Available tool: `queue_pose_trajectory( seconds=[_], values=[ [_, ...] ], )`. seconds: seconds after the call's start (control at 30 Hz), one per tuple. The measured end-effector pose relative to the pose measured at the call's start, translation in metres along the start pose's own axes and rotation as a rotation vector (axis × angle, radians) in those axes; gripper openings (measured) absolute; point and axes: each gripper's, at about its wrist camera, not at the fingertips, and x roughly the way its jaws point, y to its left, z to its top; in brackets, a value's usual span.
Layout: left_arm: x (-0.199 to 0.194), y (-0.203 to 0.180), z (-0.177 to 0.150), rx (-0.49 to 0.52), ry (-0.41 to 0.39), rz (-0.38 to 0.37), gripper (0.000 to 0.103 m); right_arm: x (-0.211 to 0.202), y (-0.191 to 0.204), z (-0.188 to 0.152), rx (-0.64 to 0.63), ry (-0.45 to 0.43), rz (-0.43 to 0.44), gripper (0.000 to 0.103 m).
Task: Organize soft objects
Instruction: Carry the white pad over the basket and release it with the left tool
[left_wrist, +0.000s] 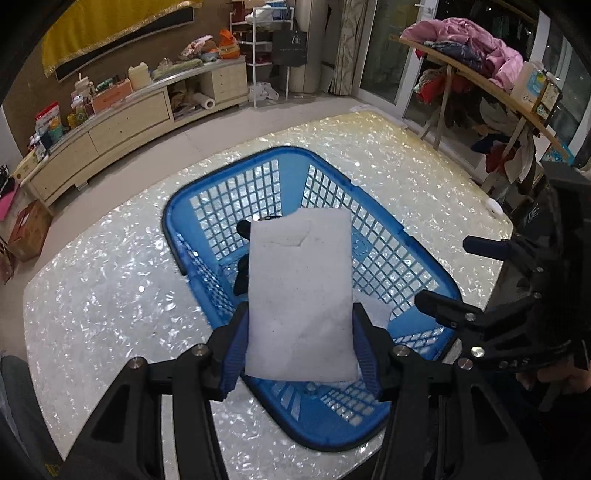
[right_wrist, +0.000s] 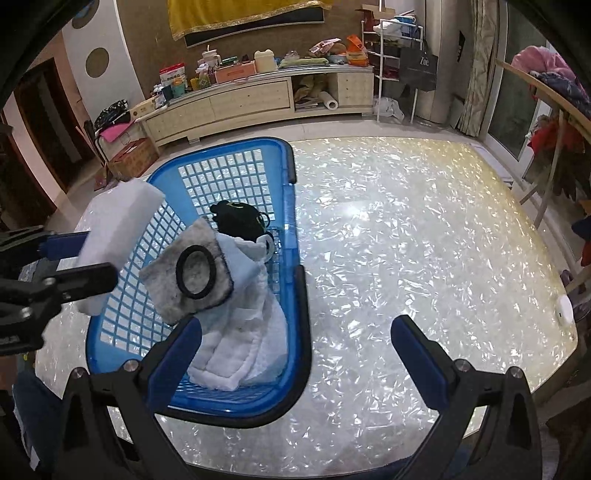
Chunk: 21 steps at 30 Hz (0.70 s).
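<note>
While left claw (left_wrist: 299, 332) clamps white sponge (left_wrist: 299, 291), right claw (right_wrist: 295, 343) apart, pearly table (right_wrist: 406, 258), cluttered rm.

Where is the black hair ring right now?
In the right wrist view, the black hair ring lies on a grey felt pad inside the blue basket, left of centre.

Shimmery table (right_wrist: 406, 258), cluttered sideboard (right_wrist: 236, 99), perhaps clothes rack (left_wrist: 480, 85)

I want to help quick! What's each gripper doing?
Left gripper: shut on the white sponge.
Right gripper: open, empty.
</note>
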Motion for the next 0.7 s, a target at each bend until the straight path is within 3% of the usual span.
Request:
queue_pose_trajectory(
  seconds=[0.3,0.7],
  values=[
    [0.048,-0.002,0.005,0.015,0.083,0.02,0.05,0.015,-0.013,0.003,0.037,0.018,0.026,0.103],
    [0.074,-0.009,0.012,0.055,0.106,0.053,0.056,0.023,-0.014,0.003,0.058,0.052,0.047,0.103]
  ],
)
